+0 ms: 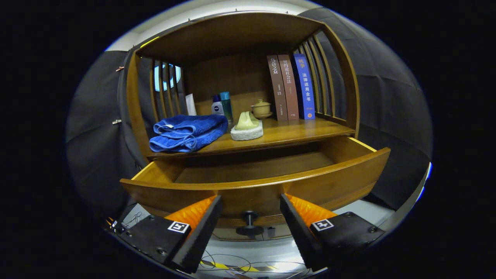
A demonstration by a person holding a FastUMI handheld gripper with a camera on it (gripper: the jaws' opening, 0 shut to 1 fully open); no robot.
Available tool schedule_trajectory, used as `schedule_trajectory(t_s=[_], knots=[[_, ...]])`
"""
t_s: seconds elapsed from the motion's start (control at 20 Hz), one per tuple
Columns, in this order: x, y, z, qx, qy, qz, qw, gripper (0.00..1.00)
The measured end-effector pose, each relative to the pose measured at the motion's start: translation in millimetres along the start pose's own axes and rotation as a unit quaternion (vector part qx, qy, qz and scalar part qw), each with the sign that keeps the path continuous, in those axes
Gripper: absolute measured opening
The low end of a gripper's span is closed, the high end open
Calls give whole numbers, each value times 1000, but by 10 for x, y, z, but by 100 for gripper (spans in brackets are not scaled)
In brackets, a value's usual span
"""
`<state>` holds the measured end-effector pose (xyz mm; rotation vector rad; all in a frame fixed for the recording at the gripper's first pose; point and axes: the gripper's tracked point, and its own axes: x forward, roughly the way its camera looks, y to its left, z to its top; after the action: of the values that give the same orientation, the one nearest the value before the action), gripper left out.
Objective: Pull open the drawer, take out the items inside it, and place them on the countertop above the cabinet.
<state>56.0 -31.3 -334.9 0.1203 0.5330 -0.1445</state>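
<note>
One drawer [255,184] pulled out, inside looks bare.
Gripper [251,207] wide open, holding nothing; knob [249,224] sits btwn fingers. Blue towel [188,133], sponge [247,130] on countertop [294,133].

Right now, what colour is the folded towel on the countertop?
Blue, seen best in the gripper view: the towel lies beyond the open jaws, above the pulled-out drawer.

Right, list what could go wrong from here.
1. The drawer is pulled well out; a further tug on its knob, which sits between the open hand-held gripper fingers, might drop it.
2. The countertop is crowded near the blue towel and soap; placing items there could knock them.
</note>
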Motion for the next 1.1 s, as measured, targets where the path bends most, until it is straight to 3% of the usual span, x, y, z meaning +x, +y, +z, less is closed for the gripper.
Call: schedule_trajectory(t_s=[0.65, 1.1], knots=[[717, 26, 225, -9, -1, -3, 1000, 99], [842, 40, 267, -12, -6, -8, 1000, 98]])
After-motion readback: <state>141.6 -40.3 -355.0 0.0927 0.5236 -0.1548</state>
